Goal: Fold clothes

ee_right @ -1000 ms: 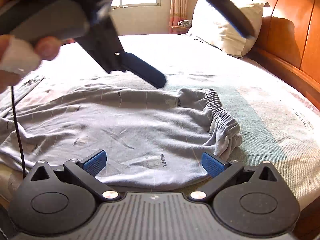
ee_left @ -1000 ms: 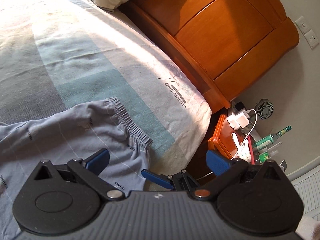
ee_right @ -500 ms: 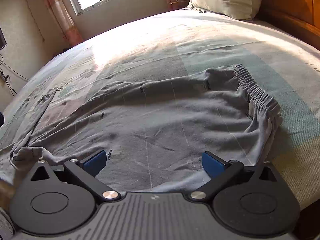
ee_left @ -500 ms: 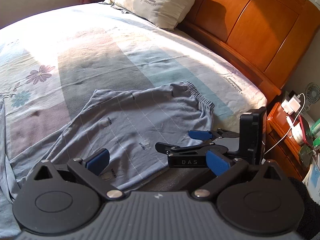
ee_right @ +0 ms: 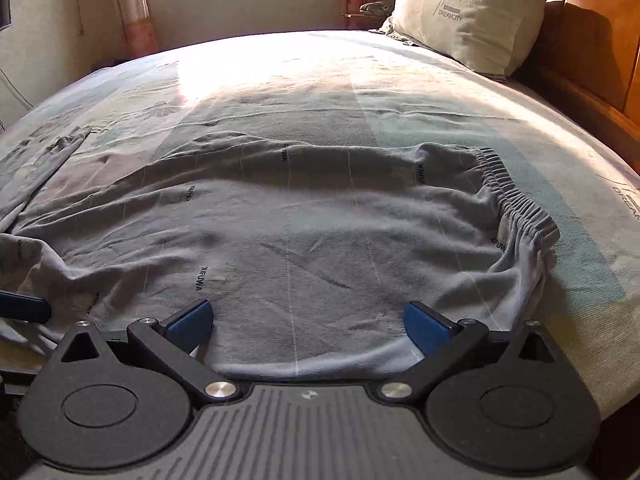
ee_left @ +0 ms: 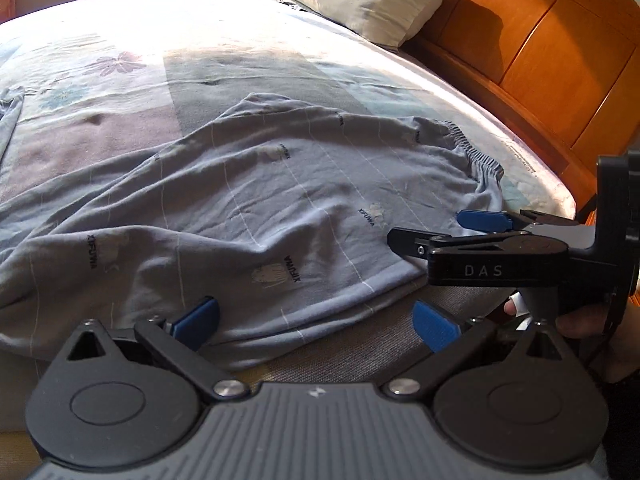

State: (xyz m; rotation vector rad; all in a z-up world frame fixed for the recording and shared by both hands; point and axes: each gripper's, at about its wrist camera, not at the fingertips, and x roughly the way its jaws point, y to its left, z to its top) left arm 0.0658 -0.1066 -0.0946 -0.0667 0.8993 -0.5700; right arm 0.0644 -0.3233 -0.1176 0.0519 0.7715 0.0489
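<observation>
Both grippers have swung down to the trousers' near edge | left gripper (ee_left: 316,322) and right gripper (ee_right: 308,322) gape wide, holding nothing | trousers (ee_right: 320,240) lie spread on bed (ee_right: 320,92), waistband (ee_right: 516,204) ahead-right | step: likely reaching for hem; next needs pads closing on near edge.

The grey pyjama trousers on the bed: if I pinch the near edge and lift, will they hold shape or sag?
The grey pyjama trousers will probably sag: thin fabric, already rippled and draped over the bed edge. The gathered elastic waistband looks bulkier, so that end may drag. They likely slide easily on the smooth bedsheet.
</observation>
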